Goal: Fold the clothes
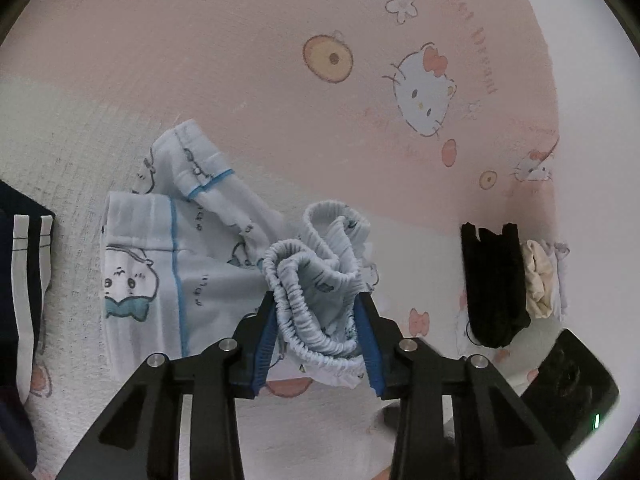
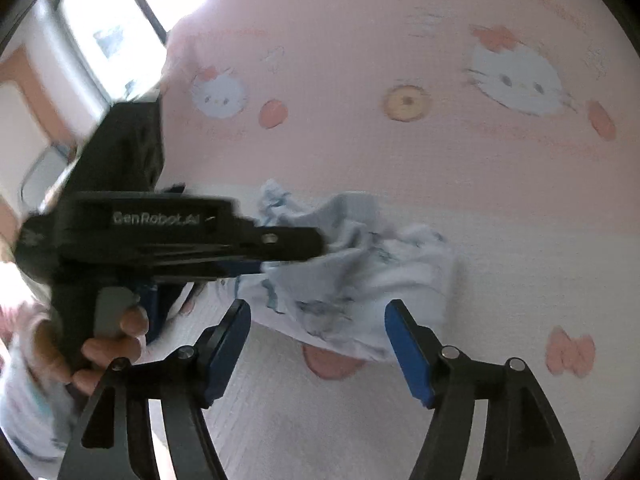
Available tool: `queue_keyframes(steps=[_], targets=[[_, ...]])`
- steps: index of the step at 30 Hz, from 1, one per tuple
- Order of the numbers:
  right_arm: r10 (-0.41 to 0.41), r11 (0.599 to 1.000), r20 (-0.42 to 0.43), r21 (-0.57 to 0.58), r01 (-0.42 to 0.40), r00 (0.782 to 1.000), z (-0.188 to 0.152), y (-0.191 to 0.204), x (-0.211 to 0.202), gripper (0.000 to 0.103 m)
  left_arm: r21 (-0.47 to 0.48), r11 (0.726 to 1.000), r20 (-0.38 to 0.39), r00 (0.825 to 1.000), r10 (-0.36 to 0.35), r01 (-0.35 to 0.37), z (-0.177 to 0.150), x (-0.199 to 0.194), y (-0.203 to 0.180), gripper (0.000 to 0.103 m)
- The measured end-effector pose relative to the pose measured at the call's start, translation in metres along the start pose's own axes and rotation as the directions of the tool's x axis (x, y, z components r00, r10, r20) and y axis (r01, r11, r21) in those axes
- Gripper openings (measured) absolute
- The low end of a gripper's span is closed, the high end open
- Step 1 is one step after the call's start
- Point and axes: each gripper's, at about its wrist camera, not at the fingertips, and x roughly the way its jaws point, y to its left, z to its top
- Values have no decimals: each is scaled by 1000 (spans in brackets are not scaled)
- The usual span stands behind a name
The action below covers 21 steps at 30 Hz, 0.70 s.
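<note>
- Left wrist view: your left gripper (image 1: 316, 332) reaches in from the bottom edge, its 2 blue pads (image 1: 266, 340) closed on the gathered elastic waistband of the pale blue shorts (image 1: 316, 280).
- The waistband bunches into ruffled loops between the pads and rises just beyond the fingertips.
- The rest of the shorts trails left across the blanket (image 1: 280, 60), with 2 legs spread flat. The nearer leg shows a white cartoon creature with a teal bow and a thin blue stripe.
- The blanket is pink in its far half and white in its near half, printed with cat faces, bows and round cookies.
- A dark navy garment with 2 white stripes (image 1: 28, 280) lies at the left edge, apart from the shorts.
- To the right, a folded black garment (image 1: 494, 284) lies against a folded cream garment (image 1: 540, 280).
- A black device (image 1: 572, 392) blurs in at the lower right.
- Right wrist view: your right gripper (image 2: 318, 344) stands with its jaws well apart and nothing pressed between the pads.
- The shorts lie crumpled on the blanket just beyond and between the open fingertips.
- Your left gripper crosses in from the left, its tip at the cloth, and your hand (image 2: 108, 348) wraps its handle with a finger on the grey trigger.
- A bright window (image 2: 100, 20) shows in the upper left corner.
</note>
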Motion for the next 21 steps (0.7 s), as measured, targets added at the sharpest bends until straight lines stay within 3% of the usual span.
queue_keyframes(steps=[3, 7, 12, 16, 17, 18, 21], targets=[[28, 984, 30, 178, -33, 999, 5, -33, -8, 69, 3, 1000, -4, 1000, 0, 0, -1, -1, 2, 35], [50, 922, 60, 381, -69, 997, 6, -70, -6, 69, 26, 999, -8, 1000, 19, -19, -5, -2, 0, 35], [20, 888, 24, 459, -28, 1000, 3, -85, 8, 69, 54, 998, -3, 1000, 31, -31, -9, -3, -4, 35], [65, 843, 49, 532, -81, 997, 1, -96, 23, 69, 27, 1000, -5, 1000, 12, -12, -10, -3, 2, 35], [79, 829, 60, 550, -99, 995, 0, -99, 26, 64, 21, 1000, -5, 1000, 6, -6, -10, -2, 3, 35], [83, 823, 73, 557, -110, 994, 0, -101, 27, 45, 14, 1000, -4, 1000, -2, 2, -11, -2, 4, 35], [118, 805, 88, 574, -147, 989, 0, -102, 33, 28, -14, 999, -3, 999, -46, 46, -11, -1, 10, 35]])
